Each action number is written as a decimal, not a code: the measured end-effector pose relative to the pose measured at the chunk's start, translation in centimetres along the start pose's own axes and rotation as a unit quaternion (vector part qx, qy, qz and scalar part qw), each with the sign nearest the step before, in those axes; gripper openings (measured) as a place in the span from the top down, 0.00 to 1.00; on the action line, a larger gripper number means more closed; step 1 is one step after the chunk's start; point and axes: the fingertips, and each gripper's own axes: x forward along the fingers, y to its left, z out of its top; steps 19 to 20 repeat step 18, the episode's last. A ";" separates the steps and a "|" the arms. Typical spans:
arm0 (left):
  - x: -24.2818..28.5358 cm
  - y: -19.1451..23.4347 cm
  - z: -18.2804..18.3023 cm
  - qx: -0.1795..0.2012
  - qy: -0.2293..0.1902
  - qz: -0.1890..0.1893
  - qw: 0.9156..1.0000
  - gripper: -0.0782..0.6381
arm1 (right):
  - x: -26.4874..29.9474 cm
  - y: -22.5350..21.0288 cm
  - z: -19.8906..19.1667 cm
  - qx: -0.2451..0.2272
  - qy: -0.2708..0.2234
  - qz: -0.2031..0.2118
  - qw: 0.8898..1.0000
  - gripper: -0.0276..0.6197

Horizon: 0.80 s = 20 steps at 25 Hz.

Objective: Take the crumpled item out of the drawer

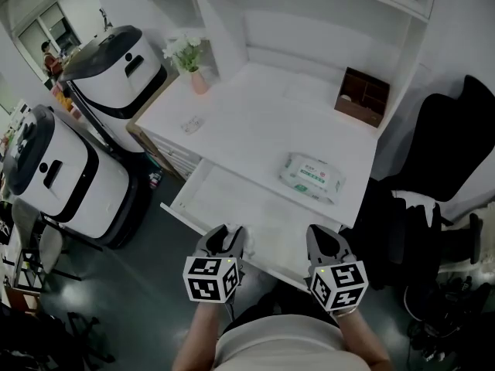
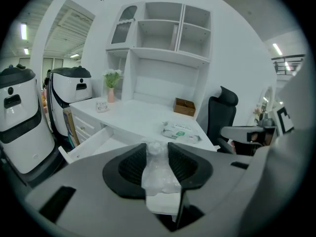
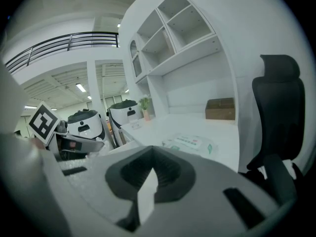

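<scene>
1. Clear crumpled plastic (image 2: 159, 174), the only piece, is clamped in the left gripper's (image 2: 157, 147) jaws. Its long axis runs along them, at the open drawer's (image 1: 182, 205) front edge, so I judge it lifted out.
2. One drawer; one wipes pack (image 1: 311, 176) on the desk.
3. Right gripper (image 3: 152, 154) — jaws together, empty — is just beside the left.

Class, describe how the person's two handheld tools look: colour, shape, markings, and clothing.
Left tool and right tool match: grey moulded bodies, black ribbed insides, each carrying a white cube with black square markers. The person wears a light top.
</scene>
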 end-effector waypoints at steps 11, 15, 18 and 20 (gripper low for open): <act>-0.6 0.8 0.2 -0.005 -0.008 0.011 1.000 0.71 | 0.2 0.5 -0.1 -0.008 0.007 0.007 1.000 0.95; -0.8 1.1 0.2 -0.011 -0.010 0.015 1.000 0.71 | 0.2 0.6 -0.3 -0.009 0.009 0.008 1.000 0.95; -0.8 1.3 0.0 -0.013 -0.010 0.016 1.000 0.71 | 0.2 0.6 -0.4 -0.009 0.010 0.009 1.000 0.95; -0.8 1.3 0.0 -0.013 -0.010 0.016 1.000 0.71 | 0.2 0.6 -0.4 -0.009 0.010 0.009 1.000 0.95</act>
